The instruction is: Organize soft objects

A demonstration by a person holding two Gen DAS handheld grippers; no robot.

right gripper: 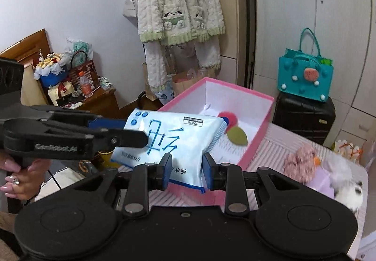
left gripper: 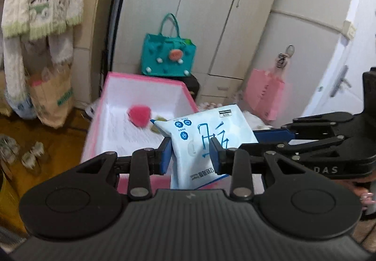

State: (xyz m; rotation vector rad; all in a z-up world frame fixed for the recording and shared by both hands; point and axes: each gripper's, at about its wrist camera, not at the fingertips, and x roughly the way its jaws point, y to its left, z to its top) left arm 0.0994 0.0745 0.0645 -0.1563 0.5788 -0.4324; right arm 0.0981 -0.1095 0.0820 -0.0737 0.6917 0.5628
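A soft white-and-blue pack of wipes [left gripper: 206,141] hangs in the air above the near end of a pink box [left gripper: 143,80]. My left gripper [left gripper: 190,155] is shut on one end of the pack. My right gripper [right gripper: 186,170] is shut on the other end of the wipes pack [right gripper: 174,141]. In the right wrist view the left gripper [right gripper: 122,134] reaches in from the left. Inside the pink box [right gripper: 258,129] lie a pink pompom [left gripper: 138,116] and an olive leaf-shaped piece [right gripper: 237,136].
Plush toys [right gripper: 324,171] lie on the striped surface right of the box. A teal felt bag [right gripper: 305,73] stands on a black suitcase [right gripper: 305,117] before white wardrobes. A fluffy robe [right gripper: 178,2] hangs on the wall. A cluttered wooden cabinet [right gripper: 94,101] stands to the left.
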